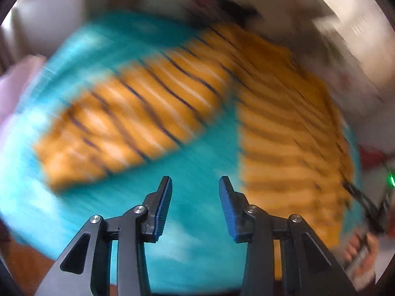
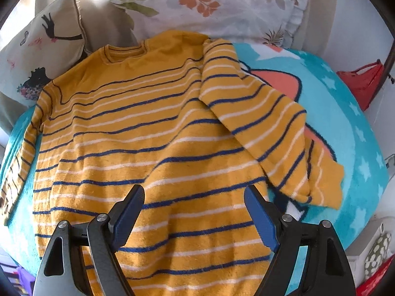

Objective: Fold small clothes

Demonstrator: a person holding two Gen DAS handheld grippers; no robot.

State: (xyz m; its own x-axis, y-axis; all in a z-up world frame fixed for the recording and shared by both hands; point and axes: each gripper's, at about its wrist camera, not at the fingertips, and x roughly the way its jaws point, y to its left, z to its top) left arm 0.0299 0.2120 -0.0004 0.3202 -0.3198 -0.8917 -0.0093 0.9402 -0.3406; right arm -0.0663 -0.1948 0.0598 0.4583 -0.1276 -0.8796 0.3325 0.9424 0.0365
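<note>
A small mustard-yellow sweater (image 2: 138,133) with navy and white stripes lies face up on a turquoise blanket (image 2: 345,113). Its right sleeve (image 2: 269,128) lies out at an angle over the blanket; the other sleeve (image 2: 17,162) runs down the left side. My right gripper (image 2: 195,212) is open and empty above the sweater's lower body. The left wrist view is motion-blurred: a sleeve (image 1: 128,118) stretches left and the sweater's body (image 1: 291,128) lies to the right. My left gripper (image 1: 195,197) is open and empty over bare blanket (image 1: 197,162) between them.
Pillows line the far side: a printed cushion (image 2: 42,49) at left and a leaf-patterned pillow (image 2: 209,5) behind the collar. A red bag (image 2: 365,83) sits off the right edge. The right gripper and hand (image 1: 363,241) show at the left view's lower right.
</note>
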